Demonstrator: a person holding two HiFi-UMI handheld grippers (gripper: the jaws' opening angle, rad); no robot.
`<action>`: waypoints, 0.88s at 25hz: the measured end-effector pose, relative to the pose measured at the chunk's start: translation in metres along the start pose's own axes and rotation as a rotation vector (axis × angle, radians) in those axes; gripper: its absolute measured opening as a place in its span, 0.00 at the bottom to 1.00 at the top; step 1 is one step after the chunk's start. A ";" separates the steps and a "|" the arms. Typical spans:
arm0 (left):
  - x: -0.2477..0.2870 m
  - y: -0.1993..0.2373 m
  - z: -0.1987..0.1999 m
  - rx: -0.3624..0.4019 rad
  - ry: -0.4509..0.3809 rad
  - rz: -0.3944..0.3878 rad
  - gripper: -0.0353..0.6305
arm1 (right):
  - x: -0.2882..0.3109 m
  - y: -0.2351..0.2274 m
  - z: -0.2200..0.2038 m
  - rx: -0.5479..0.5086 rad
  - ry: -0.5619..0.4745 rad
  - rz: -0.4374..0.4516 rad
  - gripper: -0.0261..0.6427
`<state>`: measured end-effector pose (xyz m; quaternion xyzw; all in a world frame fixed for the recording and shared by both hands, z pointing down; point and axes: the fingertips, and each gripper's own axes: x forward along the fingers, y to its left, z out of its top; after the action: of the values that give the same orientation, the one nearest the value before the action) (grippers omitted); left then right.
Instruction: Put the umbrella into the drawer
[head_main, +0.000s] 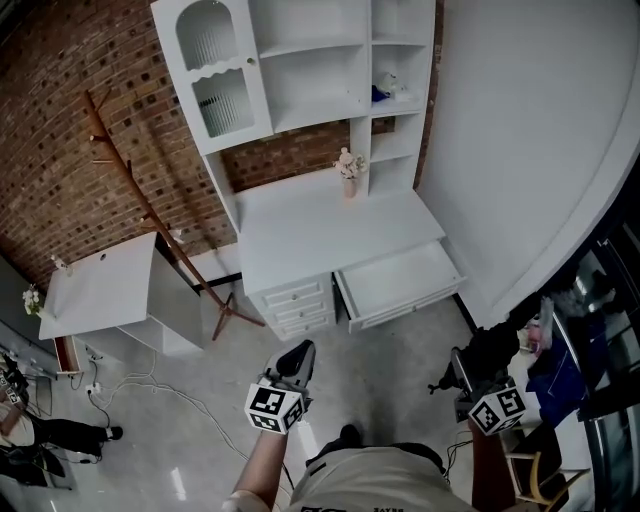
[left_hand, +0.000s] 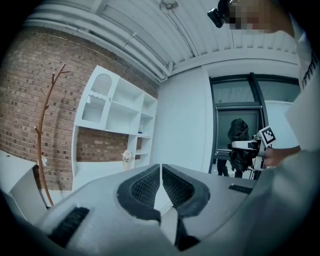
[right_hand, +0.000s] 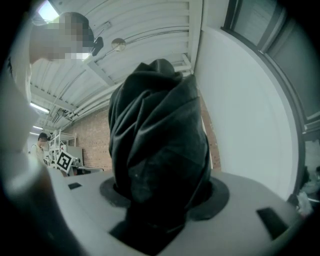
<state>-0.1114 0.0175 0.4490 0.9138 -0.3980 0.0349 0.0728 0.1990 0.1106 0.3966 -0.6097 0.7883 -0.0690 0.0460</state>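
My right claw (right_hand: 160, 195) is clamped around the folded black umbrella (right_hand: 159, 135), at four o'clock from the open drawer (head_main: 398, 282). My left claw (left_hand: 160, 176), at seven o'clock, is pressed together, holding nothing.

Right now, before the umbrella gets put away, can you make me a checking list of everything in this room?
Surface: white desk top, bare except for one vase.
Job's things: black folded umbrella, held up away from the desk; desk drawer pulled open, nothing seen inside.
Clutter: small vase of flowers at the back of the desk; small items on a shelf, too small to name.
Grippers: left hand-held gripper jaws together, empty; right hand-held gripper clamped on the umbrella.
Cables: white cable trailing on the floor at the left.
Surroundings: brick wall, white shelf unit, wooden coat rack, white side table.
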 end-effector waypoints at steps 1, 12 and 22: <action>0.002 0.004 0.000 -0.001 0.001 -0.003 0.10 | 0.003 0.001 -0.001 0.001 0.000 -0.001 0.44; 0.018 0.025 -0.001 -0.014 0.008 -0.015 0.10 | 0.028 0.001 -0.002 -0.004 0.013 -0.009 0.44; 0.046 0.033 -0.008 -0.017 0.043 0.013 0.10 | 0.066 -0.022 -0.009 0.033 0.026 0.023 0.44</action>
<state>-0.1039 -0.0366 0.4659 0.9096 -0.4025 0.0516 0.0887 0.2019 0.0417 0.4097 -0.5986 0.7947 -0.0895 0.0466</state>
